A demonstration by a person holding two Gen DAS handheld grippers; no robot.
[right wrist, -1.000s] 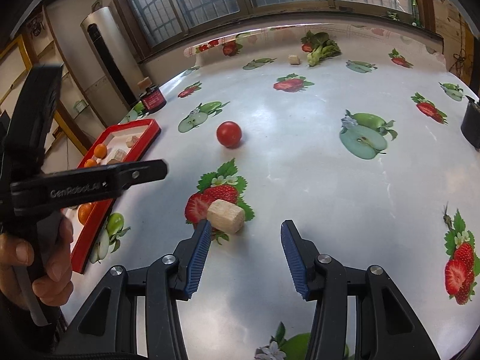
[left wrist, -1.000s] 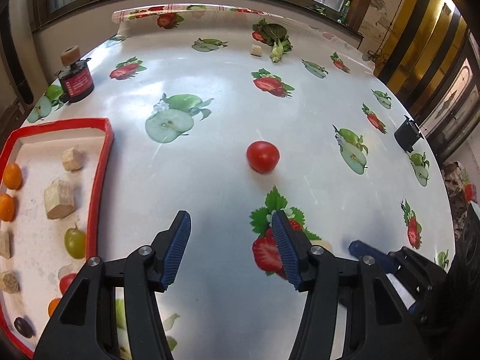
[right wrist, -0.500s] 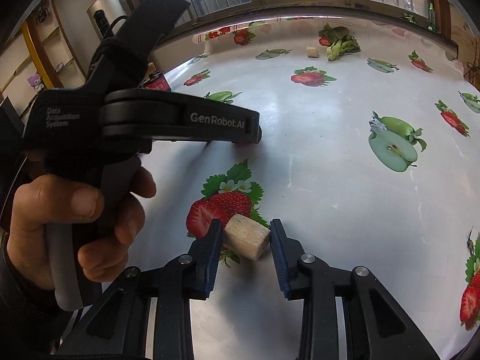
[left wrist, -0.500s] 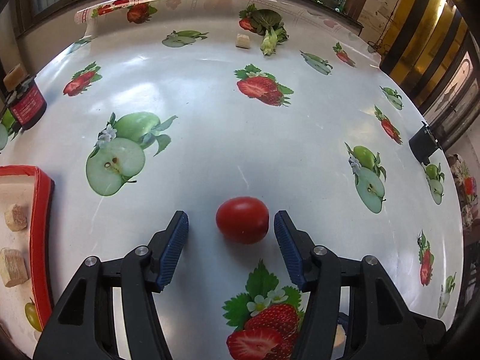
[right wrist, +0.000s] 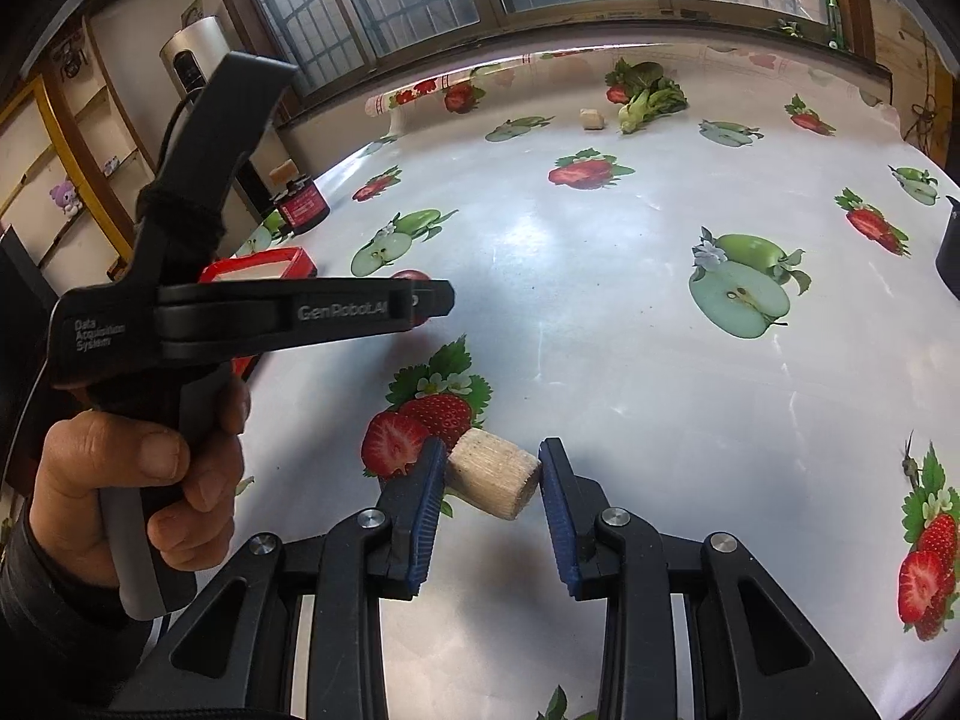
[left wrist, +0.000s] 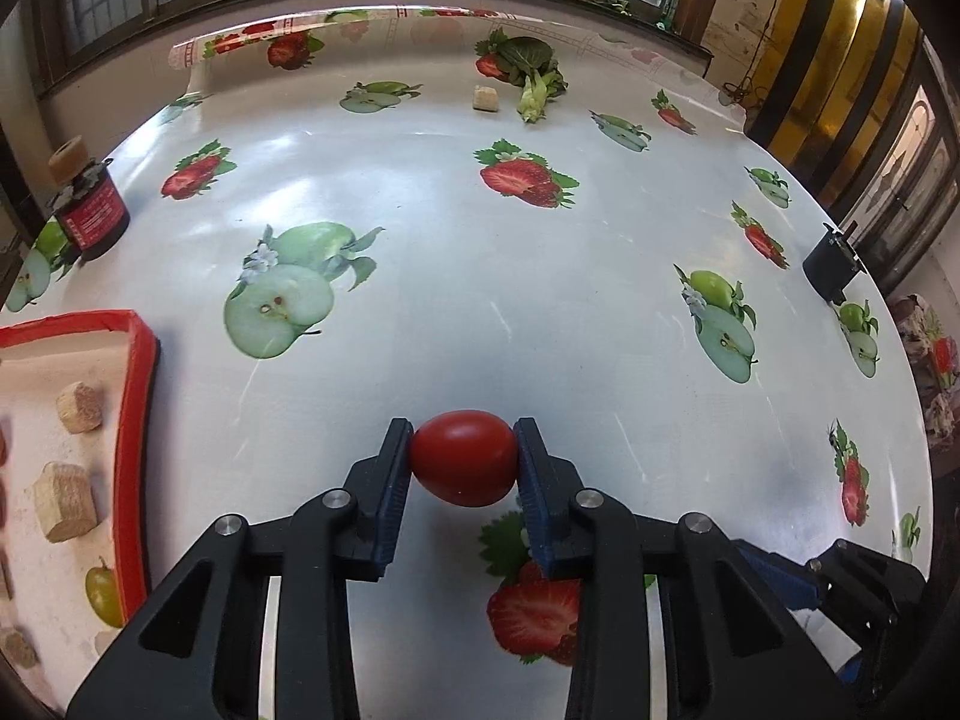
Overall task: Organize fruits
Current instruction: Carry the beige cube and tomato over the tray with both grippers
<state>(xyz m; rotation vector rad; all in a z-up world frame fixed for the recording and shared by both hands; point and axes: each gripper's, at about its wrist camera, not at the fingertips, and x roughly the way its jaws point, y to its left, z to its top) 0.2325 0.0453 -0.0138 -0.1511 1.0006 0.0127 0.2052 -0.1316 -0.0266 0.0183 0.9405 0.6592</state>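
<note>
Tomato [left wrist: 463, 465] newly gripped, fruit-print tablecloth [left wrist: 480, 276]

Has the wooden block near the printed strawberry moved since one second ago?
No. In the right wrist view the wooden block lies beside the same printed strawberry as before; only the right hand-held gripper came around it.

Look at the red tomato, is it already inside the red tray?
No, the red tomato sits on the table between the left claw's closing pads, well right of the red tray.
</note>
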